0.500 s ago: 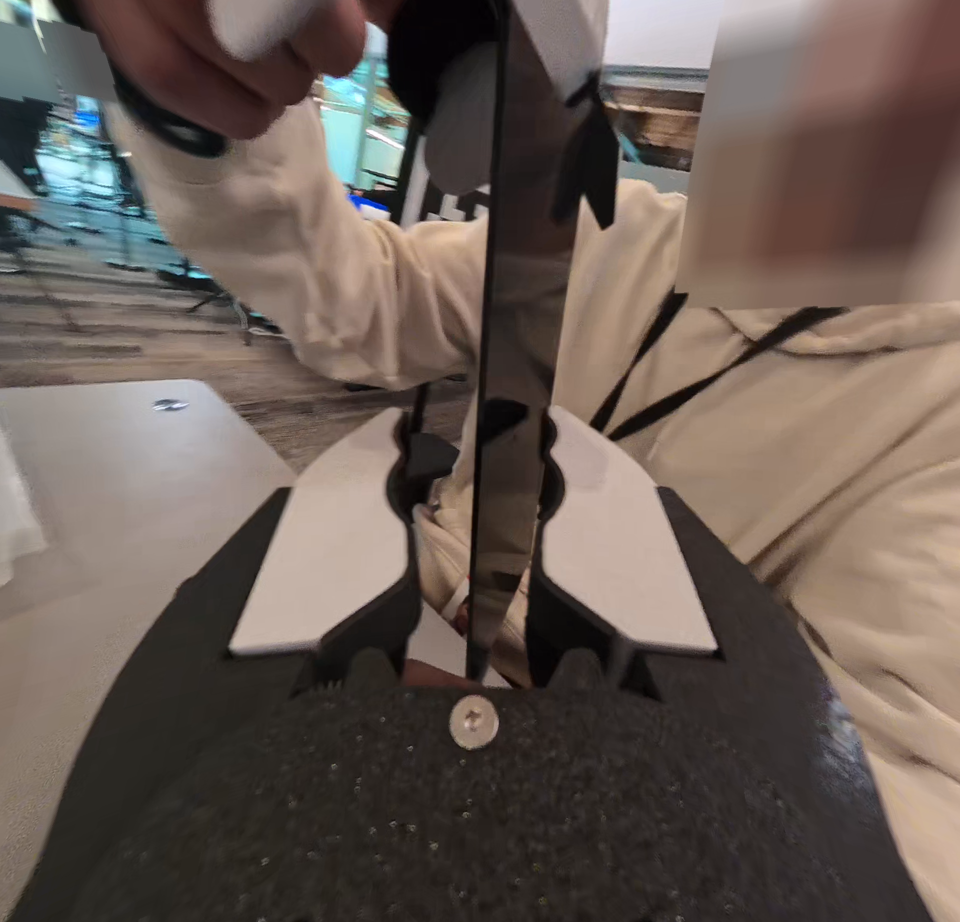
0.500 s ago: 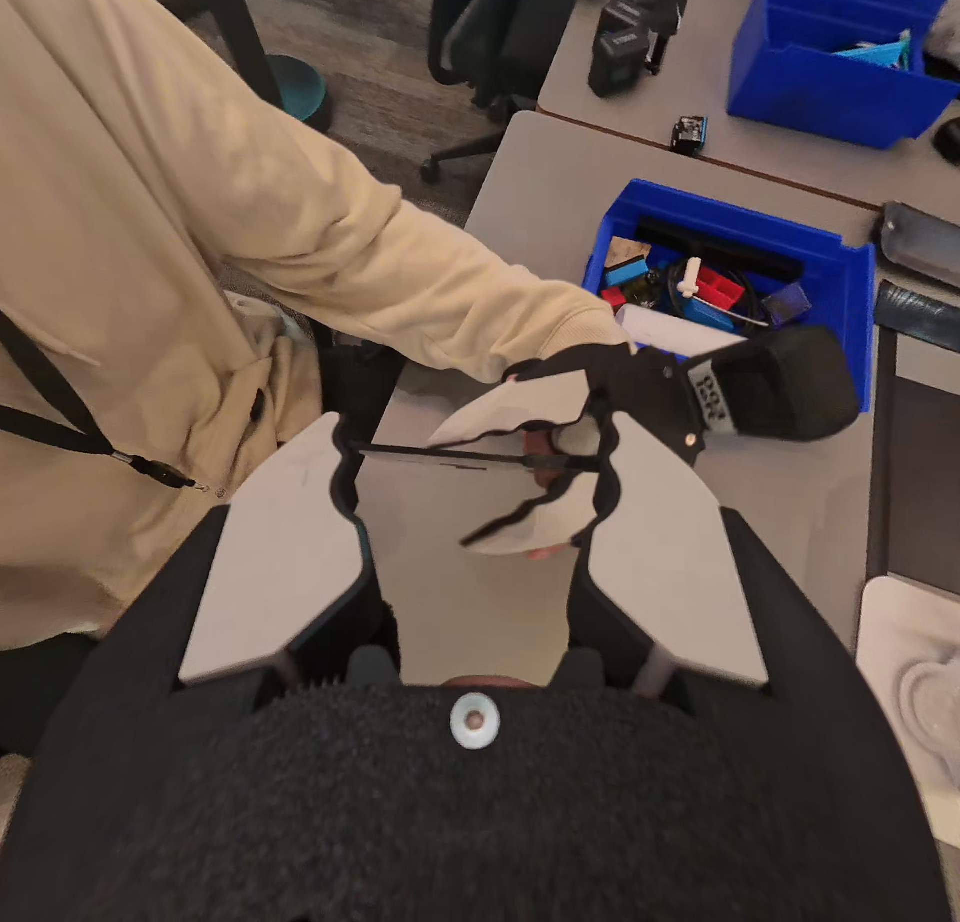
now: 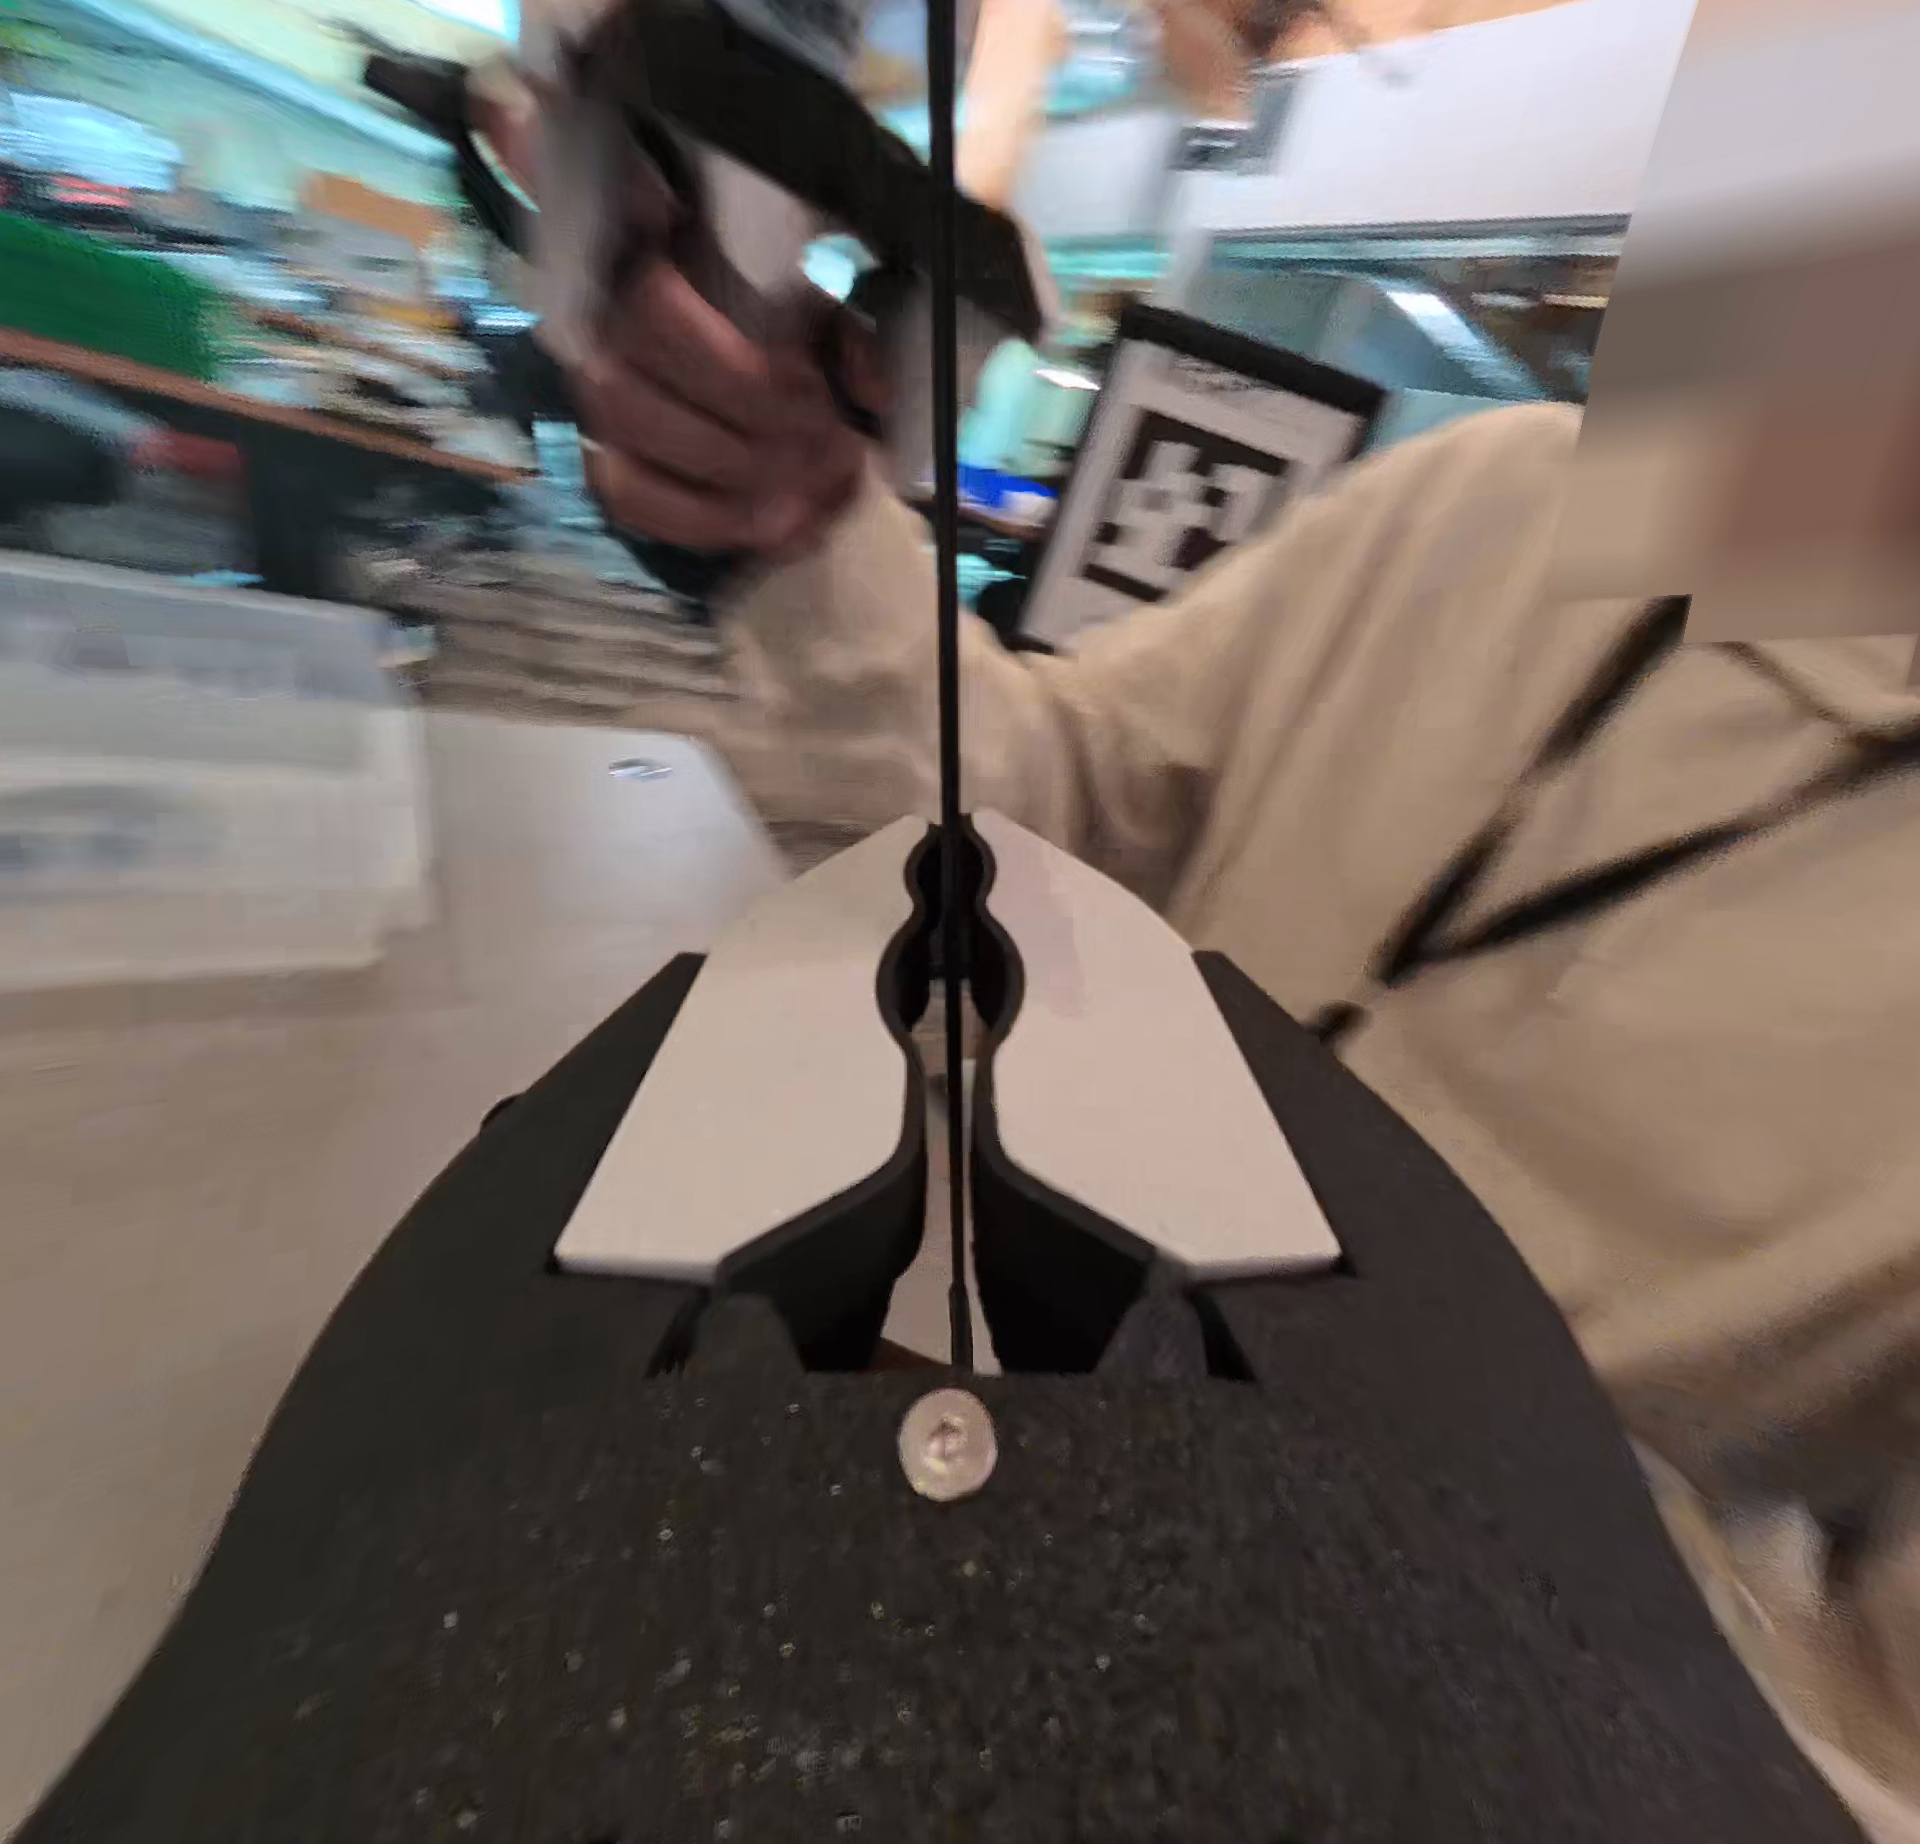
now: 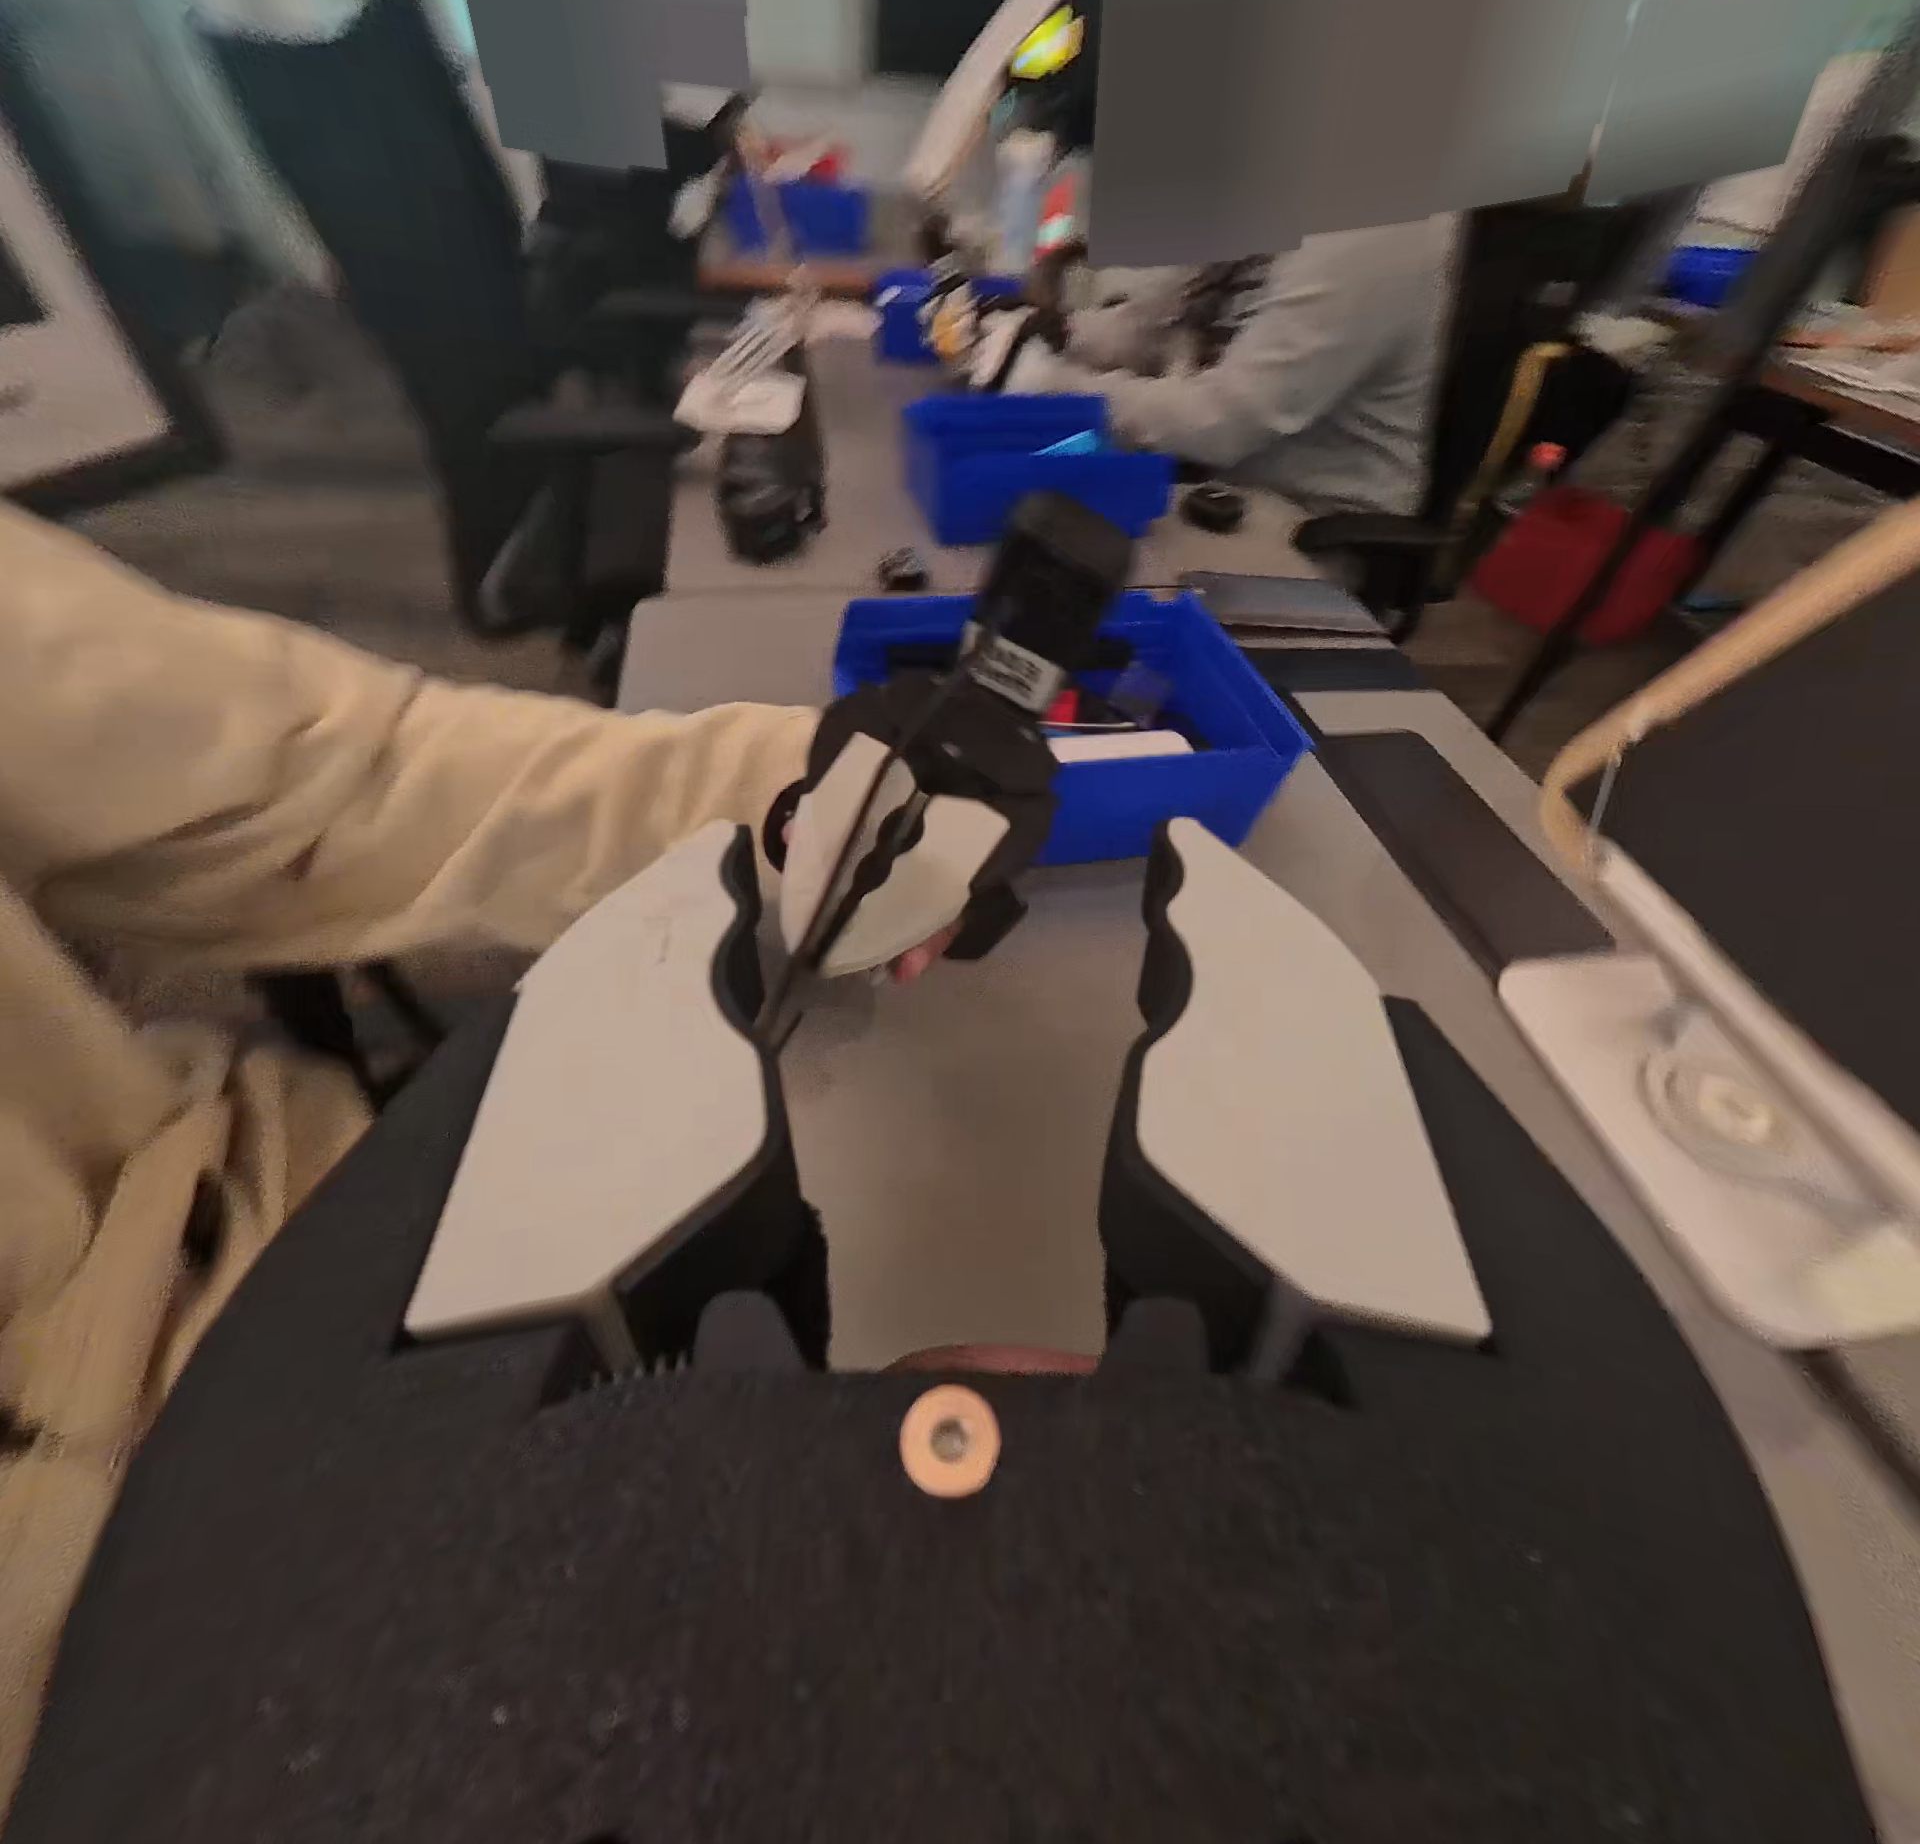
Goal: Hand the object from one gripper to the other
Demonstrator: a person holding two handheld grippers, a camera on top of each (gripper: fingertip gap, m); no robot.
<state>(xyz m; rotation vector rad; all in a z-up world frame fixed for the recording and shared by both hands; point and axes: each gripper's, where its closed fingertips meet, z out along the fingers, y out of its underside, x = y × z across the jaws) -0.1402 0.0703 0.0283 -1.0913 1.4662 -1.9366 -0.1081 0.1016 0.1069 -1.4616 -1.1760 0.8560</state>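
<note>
The object is a thin flat black plate [image 3: 943,547], seen edge-on in the left wrist view. My left gripper [image 3: 948,838] is shut on it, and the plate sticks out well past the fingertips. In the right wrist view the left gripper [image 4: 826,958] holds the plate [image 4: 787,994] above the grey table [image 4: 935,1171]; the plate's free end lies close to my right gripper's left finger [image 4: 623,1067]. My right gripper [image 4: 953,836] is open and empty. In the left wrist view a hand [image 3: 707,423] holds the blurred right gripper up beyond the plate.
A blue bin [image 4: 1226,745] of small parts stands on the table behind the left gripper. A black mat [image 4: 1455,838] and a white base [image 4: 1714,1119] lie at the right. More blue bins, chairs and a seated person are farther back. The person's cream sleeve [image 4: 364,807] crosses the left. One gripper's finger ends stand about 10 centimetres off the other's.
My left gripper has closed tight on the plate. My right gripper no longer has the plate between its fingers and has drawn back and tilted up. Both views have swung.
</note>
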